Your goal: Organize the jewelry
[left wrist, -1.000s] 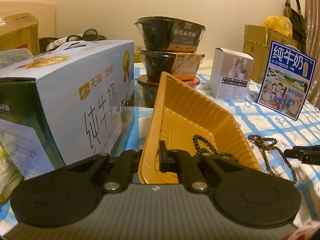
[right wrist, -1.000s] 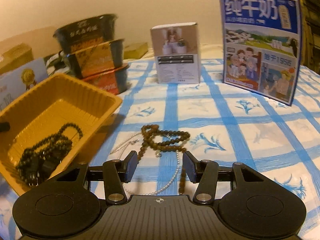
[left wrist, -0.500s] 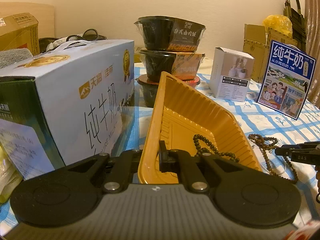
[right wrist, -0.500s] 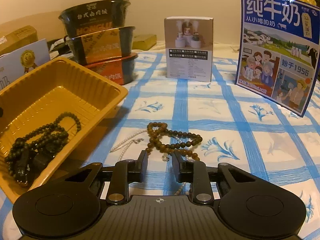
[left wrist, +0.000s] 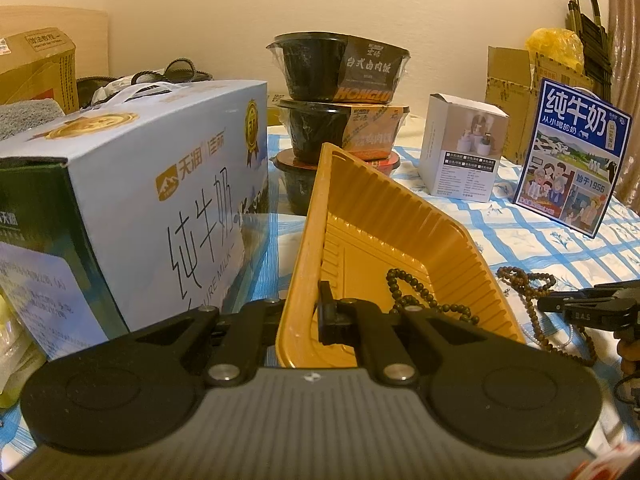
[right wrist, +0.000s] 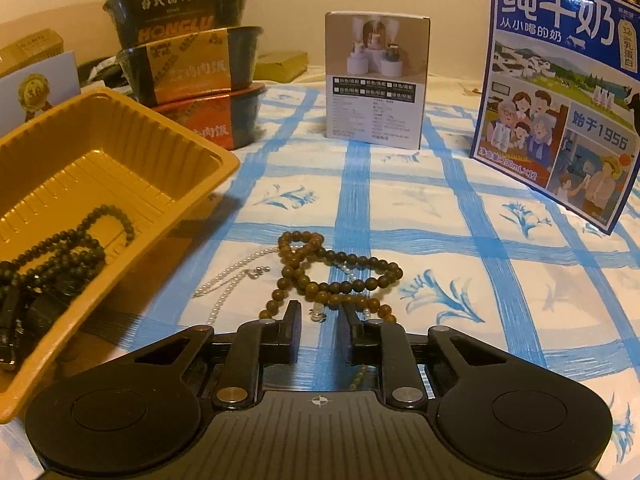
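The left tongs [left wrist: 310, 312] are clamped on the near wall of the yellow plastic tray [left wrist: 360, 216], one finger outside the wall and one inside, and the tray is tilted up on the left side. In the tray lies a dark bead necklace [right wrist: 60, 248], bunched toward the near end with one loop reaching toward the middle.

The right tongs [right wrist: 320, 334] stand partly apart, low over the blue-checked cloth [right wrist: 460, 208] that covers the bench. Between and just beyond their tips lies a brown bead necklace [right wrist: 340, 280], coiled in loops to the right of the tray; some of its beads sit right at the fingertips, and whether the pads touch them cannot be told. A thin white pearl chain [right wrist: 236, 276] lies under and to the left of the brown beads, running toward the tray.

Farther back stand three stacked black food bowls [right wrist: 188, 60], a small white product box [right wrist: 378, 80], and at the far right a blue milk carton pack [right wrist: 560, 88]. In the left wrist view, a large pale-blue milk case [left wrist: 140, 200] stands at the left of the tray, close beside it.
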The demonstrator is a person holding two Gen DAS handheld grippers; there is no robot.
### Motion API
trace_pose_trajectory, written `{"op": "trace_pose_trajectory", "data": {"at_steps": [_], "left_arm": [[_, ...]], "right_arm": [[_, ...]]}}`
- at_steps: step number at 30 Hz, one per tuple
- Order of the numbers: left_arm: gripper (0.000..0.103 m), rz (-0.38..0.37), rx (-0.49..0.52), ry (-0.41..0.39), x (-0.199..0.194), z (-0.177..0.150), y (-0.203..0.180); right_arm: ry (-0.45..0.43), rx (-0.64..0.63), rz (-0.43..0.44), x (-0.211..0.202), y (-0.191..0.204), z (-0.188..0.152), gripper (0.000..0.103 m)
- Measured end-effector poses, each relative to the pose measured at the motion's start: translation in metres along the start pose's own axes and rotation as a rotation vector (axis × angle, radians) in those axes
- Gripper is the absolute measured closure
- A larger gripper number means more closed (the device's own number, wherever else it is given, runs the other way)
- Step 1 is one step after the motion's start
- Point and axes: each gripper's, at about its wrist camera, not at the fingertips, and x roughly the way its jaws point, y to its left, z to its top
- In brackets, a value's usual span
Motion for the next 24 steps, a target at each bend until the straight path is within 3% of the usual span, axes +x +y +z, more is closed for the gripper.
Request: {"op": "trace_pose_trajectory", "data": {"at_steps": [7, 24], "left_arm": [[0.097, 0.002, 0.002, 0.002, 0.000, 0.001, 0.000], [0.097, 0.003, 0.004, 0.001, 0.000, 0.001, 0.000]], "right_arm": [[-0.008, -0.044, -0.007, 0.003, 0.004, -0.001, 0.095], [-0.114, -0.063, 0.038, -0.024, 0.016, 0.014, 0.095]]}}
